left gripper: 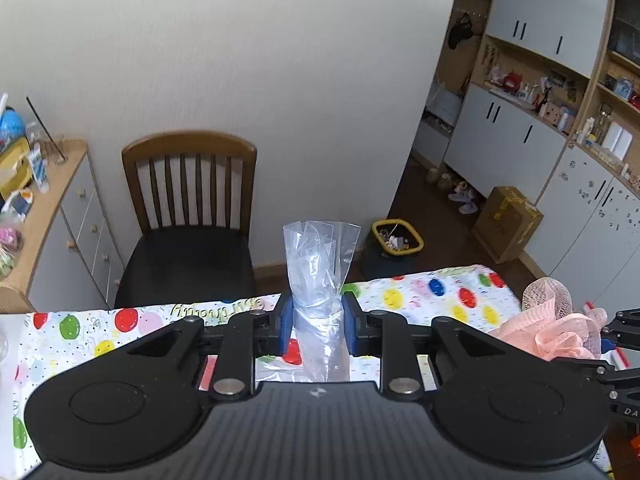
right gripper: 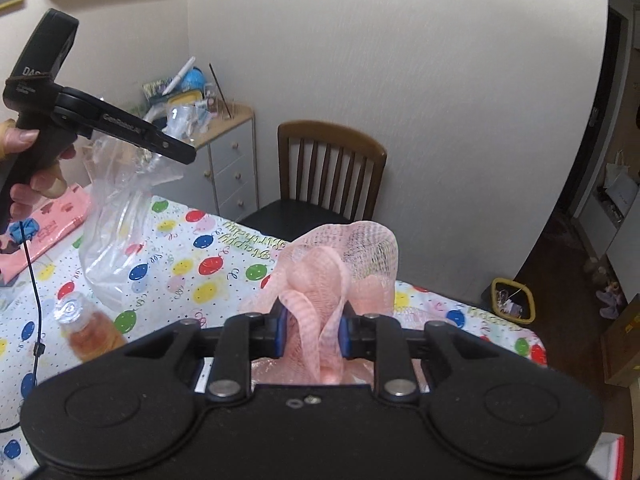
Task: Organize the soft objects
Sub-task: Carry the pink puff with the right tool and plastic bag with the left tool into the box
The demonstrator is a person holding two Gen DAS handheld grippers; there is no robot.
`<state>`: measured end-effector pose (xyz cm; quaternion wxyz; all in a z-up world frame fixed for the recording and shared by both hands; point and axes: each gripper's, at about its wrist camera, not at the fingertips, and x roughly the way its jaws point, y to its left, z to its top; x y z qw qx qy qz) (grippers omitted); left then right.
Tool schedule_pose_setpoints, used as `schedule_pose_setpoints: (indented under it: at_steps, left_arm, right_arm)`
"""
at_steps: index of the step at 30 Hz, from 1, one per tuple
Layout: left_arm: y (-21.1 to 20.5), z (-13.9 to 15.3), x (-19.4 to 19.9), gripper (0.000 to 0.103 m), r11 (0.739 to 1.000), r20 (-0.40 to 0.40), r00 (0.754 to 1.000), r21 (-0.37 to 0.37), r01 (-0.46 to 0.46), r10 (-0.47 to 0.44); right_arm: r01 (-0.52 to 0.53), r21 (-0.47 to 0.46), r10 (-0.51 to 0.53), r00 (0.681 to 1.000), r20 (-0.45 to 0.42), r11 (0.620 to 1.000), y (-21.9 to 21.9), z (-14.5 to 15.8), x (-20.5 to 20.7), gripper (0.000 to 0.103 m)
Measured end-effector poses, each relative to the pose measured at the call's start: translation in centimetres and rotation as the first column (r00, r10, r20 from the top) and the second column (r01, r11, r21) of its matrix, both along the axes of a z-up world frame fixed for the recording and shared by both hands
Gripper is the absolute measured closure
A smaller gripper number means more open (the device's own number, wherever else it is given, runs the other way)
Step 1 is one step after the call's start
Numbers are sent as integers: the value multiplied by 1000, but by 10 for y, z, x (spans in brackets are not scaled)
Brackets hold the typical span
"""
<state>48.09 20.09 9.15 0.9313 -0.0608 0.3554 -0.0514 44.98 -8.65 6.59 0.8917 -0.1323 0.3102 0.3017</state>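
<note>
Pink mesh sponge shows at the right edge of my left wrist view, bunched in the air above the balloon-print tablecloth, kept near so it can go into the bag. In that same view my left gripper pinches a clear plastic bag between its blue pads; the film stands up past the fingertips and trails back under them, so I judge I am gripping it part way along its length to lift it clear of the table. Far behind stand a wooden chair and a yellow-rimmed bin on the floor. From my right wrist view, my right gripper is clamped on a fold of the sponge, its net puffing out beyond the fingertips. On the left, my hand holds the other tool, and the bag hangs below it, sagging towards the cloth, well apart from the sponge. A capped bottle of amber liquid stands near, under the bag. Whether the bag's mouth is open I cannot tell.
</note>
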Motion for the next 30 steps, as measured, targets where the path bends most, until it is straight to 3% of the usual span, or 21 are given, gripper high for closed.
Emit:
schedule_pose_setpoints:
  at_steps: [6, 13, 22, 30]
  left_arm:
    - [-36, 37, -39, 78, 1000, 40, 999, 28, 16, -17]
    - [-91, 54, -78, 78, 998, 22, 999, 37, 48, -49]
    - [-202, 45, -104, 78, 985, -11, 986, 49, 164, -164]
    - [-308, 23, -95, 78, 966, -50, 965, 21, 259, -257]
  right_arm:
    - [6, 54, -6, 1000, 5, 999, -41, 20, -28, 80]
    - [20, 82, -19, 1000, -6, 996, -102, 32, -49, 80]
    - [83, 91, -81, 996, -22, 992, -192, 29, -59, 80]
    - [117, 96, -113, 992, -46, 988, -264, 17, -54, 80]
